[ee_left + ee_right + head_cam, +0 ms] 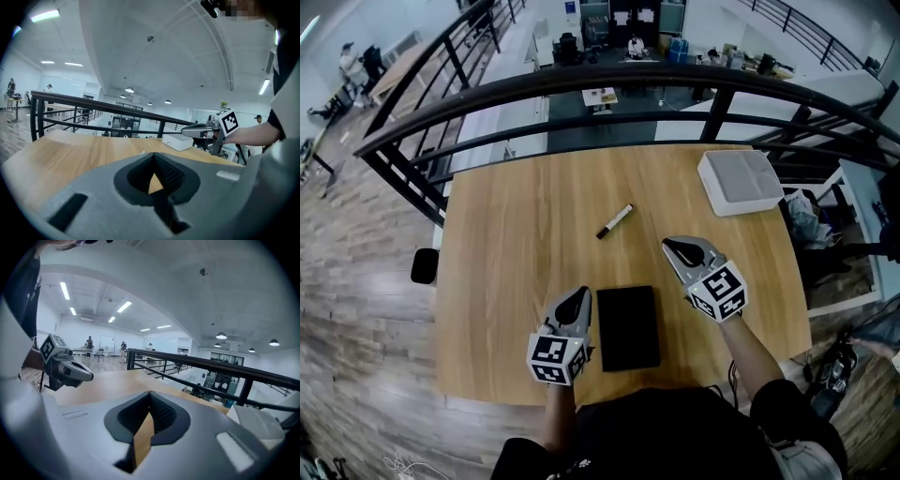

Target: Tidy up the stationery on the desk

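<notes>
Head view: your left hand-held gripper (pixel 580 294) and right hand-held gripper (pixel 671 247) are closed, empty, either side of the flat black rectangular book (pixel 628 328) on the light wooden bench (pixel 516 244); the black marker pen (pixel 615 221) lies beyond.

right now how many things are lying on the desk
3: a marker in the middle, a black notebook at the near edge, a white box at the far right corner. None seem hidden.

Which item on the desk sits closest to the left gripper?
The flat black notebook, just beside the left gripper; the marker and white box lie farther away.
</notes>
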A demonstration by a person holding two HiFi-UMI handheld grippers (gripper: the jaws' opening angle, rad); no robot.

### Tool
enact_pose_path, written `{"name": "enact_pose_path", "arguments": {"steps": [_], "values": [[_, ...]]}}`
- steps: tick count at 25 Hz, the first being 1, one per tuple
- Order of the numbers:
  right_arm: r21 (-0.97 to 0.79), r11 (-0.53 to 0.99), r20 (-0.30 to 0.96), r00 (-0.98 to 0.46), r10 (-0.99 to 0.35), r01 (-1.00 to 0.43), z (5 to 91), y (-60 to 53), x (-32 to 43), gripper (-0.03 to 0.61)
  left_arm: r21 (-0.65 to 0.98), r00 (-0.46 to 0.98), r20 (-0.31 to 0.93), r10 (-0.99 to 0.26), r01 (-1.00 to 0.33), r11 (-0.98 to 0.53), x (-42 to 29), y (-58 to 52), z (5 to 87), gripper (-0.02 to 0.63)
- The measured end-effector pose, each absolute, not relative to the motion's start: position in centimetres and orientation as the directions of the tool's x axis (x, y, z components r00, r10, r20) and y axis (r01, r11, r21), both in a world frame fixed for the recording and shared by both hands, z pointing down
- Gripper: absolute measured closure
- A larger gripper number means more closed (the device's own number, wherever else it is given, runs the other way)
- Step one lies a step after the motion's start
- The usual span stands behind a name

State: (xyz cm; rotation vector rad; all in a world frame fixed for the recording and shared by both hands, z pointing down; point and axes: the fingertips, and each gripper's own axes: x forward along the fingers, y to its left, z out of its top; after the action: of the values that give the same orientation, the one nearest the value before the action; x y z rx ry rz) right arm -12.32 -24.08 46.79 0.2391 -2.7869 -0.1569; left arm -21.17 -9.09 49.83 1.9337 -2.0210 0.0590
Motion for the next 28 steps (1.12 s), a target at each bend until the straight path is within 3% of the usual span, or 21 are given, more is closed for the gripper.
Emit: {"name": "enact_pose_path", "arguments": {"steps": [12,28], "values": [[0.282,0.946,0.487,-0.873,0.0,0.157,51.0,-24.9,-19.9,0.571,0.212,-0.065,0.293,-0.954,-0.969,0.131,-24.6,-9.2,51.2,0.614],[0.324,0.861,0.631,-0.768,0.113,0.392,58.6,-28.2,-26.3,0.545,0.246,-0.09,0.347,-0.934,-0.952,0.183,-26.5,-9.5,54.1,0.614]]}}
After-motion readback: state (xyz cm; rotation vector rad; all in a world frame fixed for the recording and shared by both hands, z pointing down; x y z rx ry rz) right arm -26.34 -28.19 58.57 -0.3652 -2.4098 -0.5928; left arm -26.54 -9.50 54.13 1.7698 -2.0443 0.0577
